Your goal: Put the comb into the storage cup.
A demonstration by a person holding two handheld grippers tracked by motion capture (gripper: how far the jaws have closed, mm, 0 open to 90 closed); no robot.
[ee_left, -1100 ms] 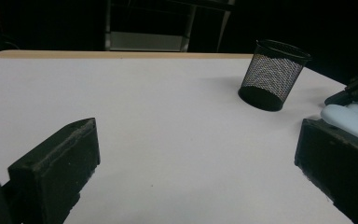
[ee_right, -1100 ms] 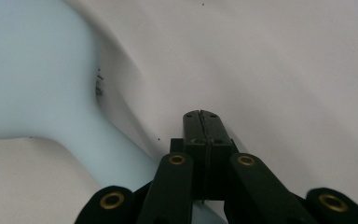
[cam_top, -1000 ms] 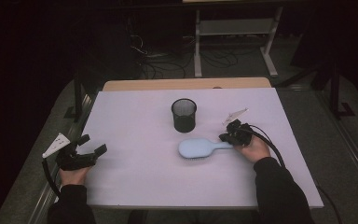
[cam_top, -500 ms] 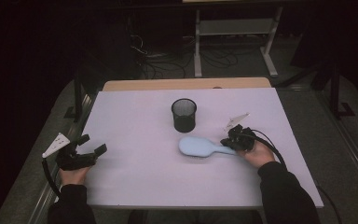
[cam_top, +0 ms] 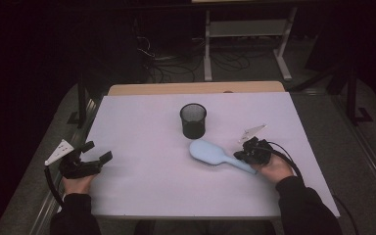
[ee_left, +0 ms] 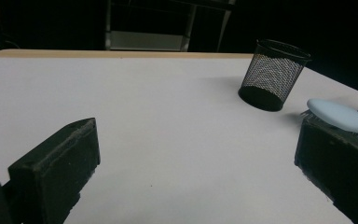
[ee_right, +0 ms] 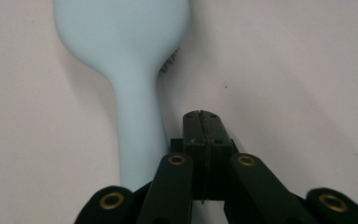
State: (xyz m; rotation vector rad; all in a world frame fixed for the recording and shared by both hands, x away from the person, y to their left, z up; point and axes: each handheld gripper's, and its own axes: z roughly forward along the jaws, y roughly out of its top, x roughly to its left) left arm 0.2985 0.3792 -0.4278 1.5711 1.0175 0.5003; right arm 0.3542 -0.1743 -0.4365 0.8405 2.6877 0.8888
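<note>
A pale blue hairbrush (cam_top: 210,152) lies bristles down on the white table sheet (cam_top: 142,127), its handle slanting toward the near right. My right gripper (cam_top: 238,156) is at the handle's end. In the right gripper view its jaws (ee_right: 204,116) are pressed together with nothing between them, and the hairbrush (ee_right: 126,46) handle runs along their left side. A black mesh cup (cam_top: 193,120) stands upright just beyond the brush head. My left gripper (cam_top: 98,151) rests at the table's near left, open and empty. In the left gripper view the mesh cup (ee_left: 272,74) and the brush head (ee_left: 340,116) show beyond its open jaws (ee_left: 191,177).
A wooden table edge (cam_top: 196,88) runs behind the white sheet. Beyond it, on the dark floor, stand a metal shelf frame (cam_top: 247,34) and loose cables (cam_top: 161,58). Bare sheet stretches between the two grippers.
My right gripper has drifted to the right and toward the near edge. The brush handle has swung with it, so the brush now lies more slanted. The left gripper has kept still.
</note>
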